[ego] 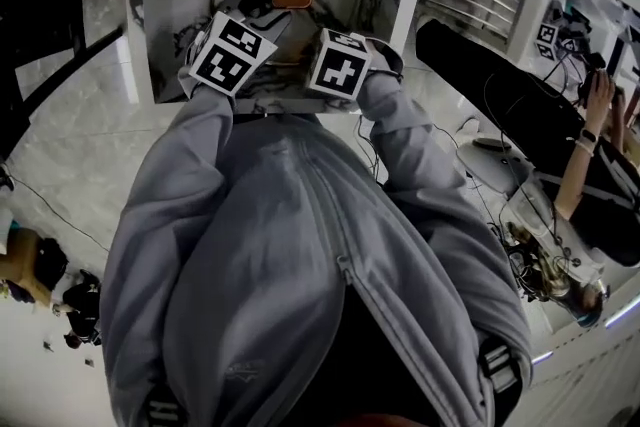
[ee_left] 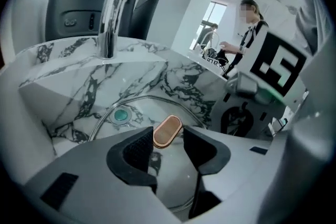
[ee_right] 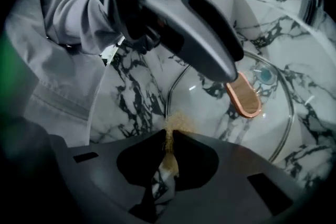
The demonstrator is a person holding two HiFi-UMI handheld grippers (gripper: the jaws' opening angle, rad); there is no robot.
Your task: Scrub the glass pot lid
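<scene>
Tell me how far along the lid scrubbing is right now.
Done: the glass lid lies in the marble sink, and the right gripper is shut on a tan scrub pad. In hand: the left gripper, jaws apart, is lined up on the lid's copper handle, not gripping it. Left: the scrubbing itself; no suds show on the glass, and the pad sits near the rim.

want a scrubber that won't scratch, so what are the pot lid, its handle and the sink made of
Pot lid: clear, glossy glass; the veining beneath shows through it.
Handle: shiny and copper-toned, likely plated metal, possibly plastic.
Sink: white with grey veins, polished; marble or a look-alike.
</scene>
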